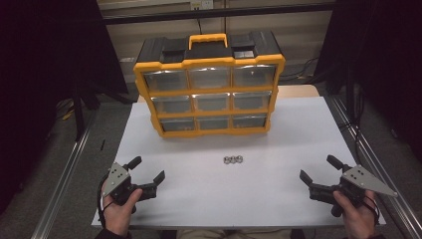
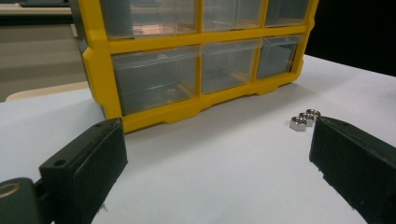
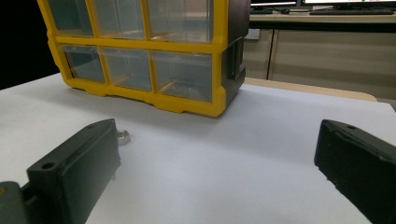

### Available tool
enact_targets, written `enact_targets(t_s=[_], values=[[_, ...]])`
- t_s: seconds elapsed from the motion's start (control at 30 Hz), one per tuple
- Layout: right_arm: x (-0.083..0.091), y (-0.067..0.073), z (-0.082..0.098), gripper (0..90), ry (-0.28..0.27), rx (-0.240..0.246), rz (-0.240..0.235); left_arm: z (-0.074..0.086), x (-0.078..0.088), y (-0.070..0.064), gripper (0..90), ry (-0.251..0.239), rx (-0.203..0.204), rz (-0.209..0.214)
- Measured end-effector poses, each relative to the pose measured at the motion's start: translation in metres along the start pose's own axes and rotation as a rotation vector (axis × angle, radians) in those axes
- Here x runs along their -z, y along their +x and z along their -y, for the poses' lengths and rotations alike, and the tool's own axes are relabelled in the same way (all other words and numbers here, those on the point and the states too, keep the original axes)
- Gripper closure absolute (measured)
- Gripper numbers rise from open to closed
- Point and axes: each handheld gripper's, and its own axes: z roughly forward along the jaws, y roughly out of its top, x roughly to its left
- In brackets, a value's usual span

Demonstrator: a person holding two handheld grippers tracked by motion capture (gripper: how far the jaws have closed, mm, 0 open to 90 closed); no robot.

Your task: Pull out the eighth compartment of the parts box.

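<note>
A yellow and black drawer cabinet (image 1: 210,84) with clear drawers stands at the back middle of the white table (image 1: 278,189). Three small metal nuts (image 1: 232,160) lie in a row in front of it. My left gripper (image 1: 148,169) rests near the front left, held by a hand, open with nothing between its jaws. My right gripper (image 1: 318,167) sits at the front right, open and empty too. In the left gripper view the nuts (image 2: 304,118) lie just beyond the right jaw, before the cabinet (image 2: 196,60). In the right gripper view one nut (image 3: 123,136) peeks past the left jaw, below the cabinet (image 3: 154,51).
The table's front edge runs just behind both hands. Metal rails (image 1: 64,179) flank the table on both sides. Dark curtains close in the left and right. A bench with monitors (image 3: 322,14) stands beyond the table in the right gripper view.
</note>
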Motion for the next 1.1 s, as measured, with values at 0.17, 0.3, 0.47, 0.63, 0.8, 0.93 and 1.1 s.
enact_targets(t_s=[0.17, 0.3, 0.47, 0.63, 0.8, 0.93, 1.1], values=[[0.0, -0.001, 0.001, 0.0, -0.003, -0.008, -0.003, -0.002, -0.003, -0.002, 4.2, 0.003, -0.008, 0.006], [-0.001, -0.002, 0.001, 0.0, 0.002, -0.01, -0.006, -0.001, -0.007, -0.004, 4.2, 0.004, 0.015, -0.002], [-0.003, -0.001, 0.001, 0.0, 0.018, -0.01, -0.014, -0.003, -0.01, -0.004, 4.2, 0.002, 0.009, -0.019], [-0.005, 0.0, 0.001, 0.0, 0.026, -0.013, -0.022, -0.007, -0.017, -0.008, 5.6, -0.004, 0.012, -0.04], [-0.006, -0.001, 0.001, 0.0, 0.026, -0.013, -0.028, -0.014, -0.022, -0.012, 5.6, -0.002, -0.027, -0.029], [-0.006, -0.001, 0.001, 0.0, 0.026, -0.022, -0.027, -0.018, -0.03, -0.014, 5.4, -0.007, -0.036, -0.024], [-0.006, 0.0, 0.0, 0.0, 0.023, -0.019, -0.026, -0.025, -0.045, -0.019, 5.2, -0.021, -0.045, -0.006]])
